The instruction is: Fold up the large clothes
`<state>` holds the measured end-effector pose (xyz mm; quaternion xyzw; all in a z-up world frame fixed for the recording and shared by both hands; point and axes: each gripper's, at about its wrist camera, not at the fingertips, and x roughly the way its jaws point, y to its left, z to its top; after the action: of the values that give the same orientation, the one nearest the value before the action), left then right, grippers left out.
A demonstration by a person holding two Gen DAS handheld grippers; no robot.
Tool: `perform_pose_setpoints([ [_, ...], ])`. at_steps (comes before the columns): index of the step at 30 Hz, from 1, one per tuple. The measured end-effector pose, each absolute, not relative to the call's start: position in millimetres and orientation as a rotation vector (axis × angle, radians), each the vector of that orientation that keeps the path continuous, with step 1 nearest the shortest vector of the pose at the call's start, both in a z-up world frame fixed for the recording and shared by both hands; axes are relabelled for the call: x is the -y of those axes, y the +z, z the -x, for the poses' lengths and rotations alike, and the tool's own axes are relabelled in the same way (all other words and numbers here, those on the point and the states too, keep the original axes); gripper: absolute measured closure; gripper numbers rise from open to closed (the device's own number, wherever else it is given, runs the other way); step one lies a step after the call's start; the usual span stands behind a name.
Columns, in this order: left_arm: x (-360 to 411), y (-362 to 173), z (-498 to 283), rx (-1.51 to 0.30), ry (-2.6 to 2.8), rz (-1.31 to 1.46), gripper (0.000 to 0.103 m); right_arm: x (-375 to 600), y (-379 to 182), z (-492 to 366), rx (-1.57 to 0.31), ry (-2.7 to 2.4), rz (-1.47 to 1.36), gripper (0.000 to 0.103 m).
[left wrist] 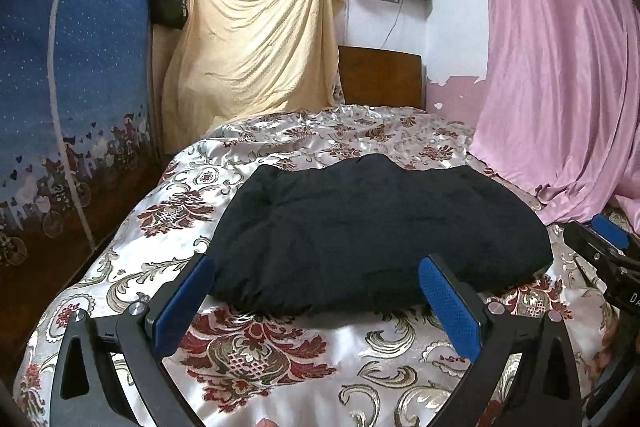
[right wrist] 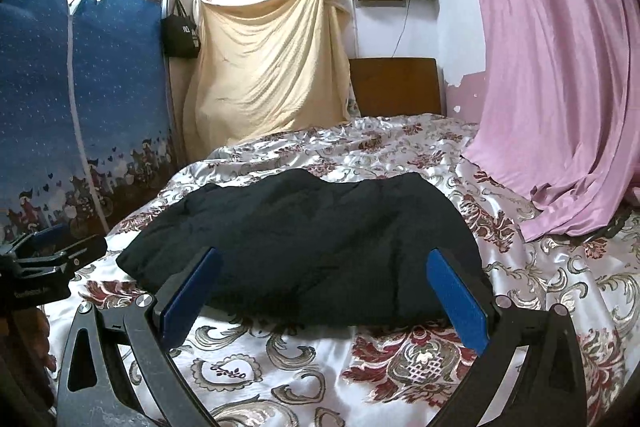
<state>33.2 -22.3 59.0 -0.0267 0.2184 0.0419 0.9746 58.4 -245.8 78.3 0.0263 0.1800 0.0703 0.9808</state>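
A large black garment (left wrist: 368, 227) lies folded into a thick rectangular bundle in the middle of the bed; the right wrist view shows the same garment (right wrist: 312, 239). My left gripper (left wrist: 316, 279) is open, its blue pads just short of the bundle's near edge, holding nothing. My right gripper (right wrist: 326, 271) is open too, hovering at the near edge with nothing between its fingers. The right gripper (left wrist: 608, 239) also shows at the right edge of the left wrist view, and the left gripper (right wrist: 48, 247) at the left edge of the right wrist view.
The bed has a shiny floral bedspread (left wrist: 280, 355) and a brown headboard (left wrist: 380, 75). A blue fabric wardrobe (left wrist: 72, 87) stands on the left, a yellow sheet (left wrist: 256, 39) hangs behind, and a pink curtain (left wrist: 560, 67) drapes onto the bed at right.
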Motion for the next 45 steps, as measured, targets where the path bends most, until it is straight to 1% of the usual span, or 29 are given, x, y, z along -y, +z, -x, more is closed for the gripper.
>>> perform_pose_setpoints([
  [9,20,57,-17,-0.413,0.097,0.048,0.0,245,70,-44,-0.35,0.139,-0.08,0.001],
  [20,24,52,5,-0.369,0.111,0.022,0.0,232,68,-19,-0.3,0.172,-0.042,0.001],
  [33,22,38,23,-0.35,0.103,0.02,0.0,231,55,-4,-0.304,0.18,-0.061,0.001],
  [45,21,38,32,-0.327,0.114,0.016,0.0,227,56,6,-0.288,0.189,-0.049,0.001],
])
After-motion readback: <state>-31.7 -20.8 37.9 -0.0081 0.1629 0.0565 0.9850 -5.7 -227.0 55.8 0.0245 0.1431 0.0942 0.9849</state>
